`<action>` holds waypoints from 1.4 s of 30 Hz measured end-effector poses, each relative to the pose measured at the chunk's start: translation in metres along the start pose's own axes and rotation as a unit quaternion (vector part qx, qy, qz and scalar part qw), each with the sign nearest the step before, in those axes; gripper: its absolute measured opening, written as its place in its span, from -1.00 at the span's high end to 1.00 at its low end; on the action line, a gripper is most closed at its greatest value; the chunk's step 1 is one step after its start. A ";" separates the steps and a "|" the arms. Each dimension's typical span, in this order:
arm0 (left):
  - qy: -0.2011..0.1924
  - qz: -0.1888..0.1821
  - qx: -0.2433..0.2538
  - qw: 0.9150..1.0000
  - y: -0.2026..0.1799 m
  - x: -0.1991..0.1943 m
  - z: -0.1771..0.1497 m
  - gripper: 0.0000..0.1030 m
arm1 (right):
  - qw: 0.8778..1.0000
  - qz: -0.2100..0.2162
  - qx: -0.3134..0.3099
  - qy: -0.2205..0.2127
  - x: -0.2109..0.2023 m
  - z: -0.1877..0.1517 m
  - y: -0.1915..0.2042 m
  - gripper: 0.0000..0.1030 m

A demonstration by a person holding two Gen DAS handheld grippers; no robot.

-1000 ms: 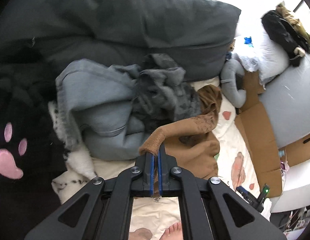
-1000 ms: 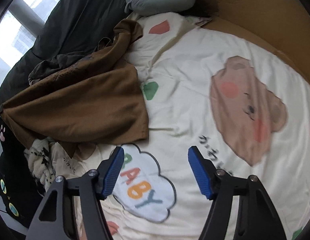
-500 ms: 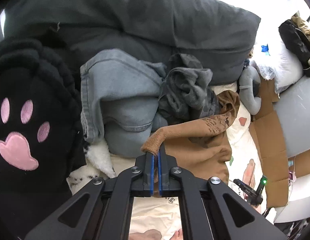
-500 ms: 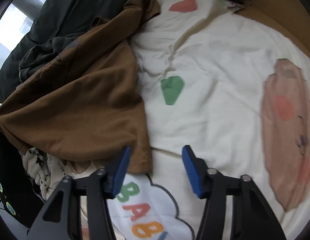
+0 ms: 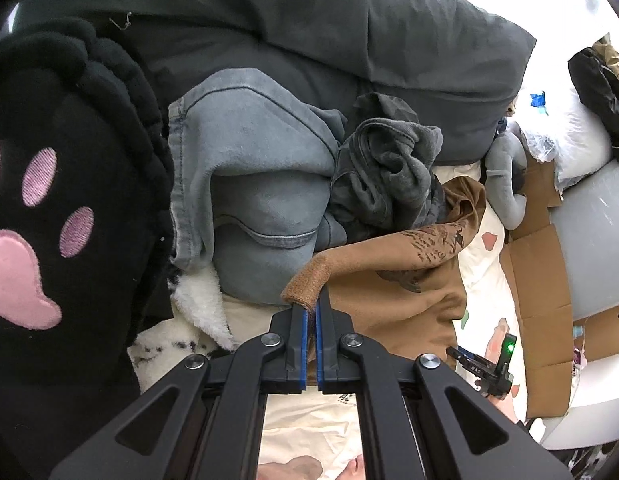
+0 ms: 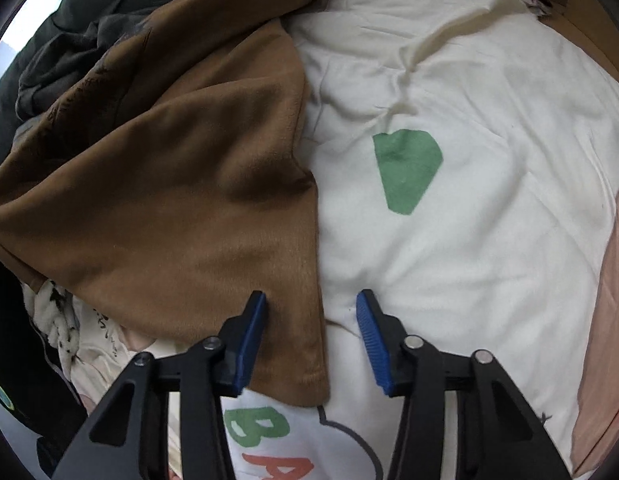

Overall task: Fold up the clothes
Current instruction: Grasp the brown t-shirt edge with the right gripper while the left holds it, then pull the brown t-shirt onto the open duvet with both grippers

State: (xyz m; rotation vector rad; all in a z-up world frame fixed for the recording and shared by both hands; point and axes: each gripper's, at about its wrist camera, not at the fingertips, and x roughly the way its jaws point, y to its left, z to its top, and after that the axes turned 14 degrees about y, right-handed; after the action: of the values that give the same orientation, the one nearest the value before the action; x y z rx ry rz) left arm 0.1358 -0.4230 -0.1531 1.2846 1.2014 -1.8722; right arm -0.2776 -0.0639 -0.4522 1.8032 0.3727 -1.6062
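containers: flattened cardboard (image 5: 537, 280) beside bed, nothing in it | brown T-shirt (image 6: 169, 184): rumpled, dark print, on cartoon bedsheet (image 6: 449, 80) by jeans (image 5: 249, 184) | left claw (image 5: 311, 312): clamped on its ribbed edge | right claw (image 6: 311, 320): jaws just narrowing, straddling hem corner, pads not pressing

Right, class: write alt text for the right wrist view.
The right tool, jaws closing but not yet gripping, straddles the near corner of a brown garment spread on a cream printed bedsheet. Dark clothes lie bunched beyond it.
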 end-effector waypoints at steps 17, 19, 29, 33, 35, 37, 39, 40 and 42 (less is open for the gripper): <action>0.028 -0.018 0.016 0.999 -0.017 0.020 -0.006 0.97 | 0.999 -0.003 -0.025 0.026 -0.007 -0.003 -0.011 0.94; 0.035 -0.026 0.016 0.999 -0.021 0.027 -0.007 0.97 | 1.000 -0.007 -0.011 0.028 -0.015 -0.012 -0.023 0.95; 0.101 -0.055 0.047 0.992 -0.048 0.079 -0.020 0.97 | 0.998 -0.039 0.041 0.013 -0.073 -0.054 -0.076 0.95; 0.122 -0.072 0.057 0.988 -0.063 0.099 -0.028 0.97 | 0.996 -0.055 0.073 0.010 -0.092 -0.074 -0.085 0.96; 0.136 -0.081 0.063 0.985 -0.070 0.109 -0.034 0.97 | 0.994 -0.062 0.089 0.008 -0.093 -0.087 -0.079 0.96; 0.142 -0.085 0.055 0.985 -0.076 0.119 -0.041 0.97 | 0.991 -0.062 0.117 0.002 -0.102 -0.102 -0.089 0.96; 0.150 -0.088 0.049 0.984 -0.079 0.129 -0.051 0.97 | 0.988 -0.068 0.139 -0.005 -0.112 -0.123 -0.104 0.96; 0.157 -0.092 0.048 0.982 -0.081 0.134 -0.056 0.97 | 0.986 -0.071 0.149 -0.008 -0.116 -0.134 -0.111 0.96; 0.170 -0.098 0.043 0.980 -0.083 0.144 -0.065 0.97 | 0.984 -0.069 0.164 -0.014 -0.126 -0.150 -0.119 0.96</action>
State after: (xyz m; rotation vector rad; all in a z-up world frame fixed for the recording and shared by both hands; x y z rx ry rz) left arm 0.0395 -0.3233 -0.2658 1.6360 1.4812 -1.9098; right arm -0.2622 0.1485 -0.3664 2.0323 0.2334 -1.8772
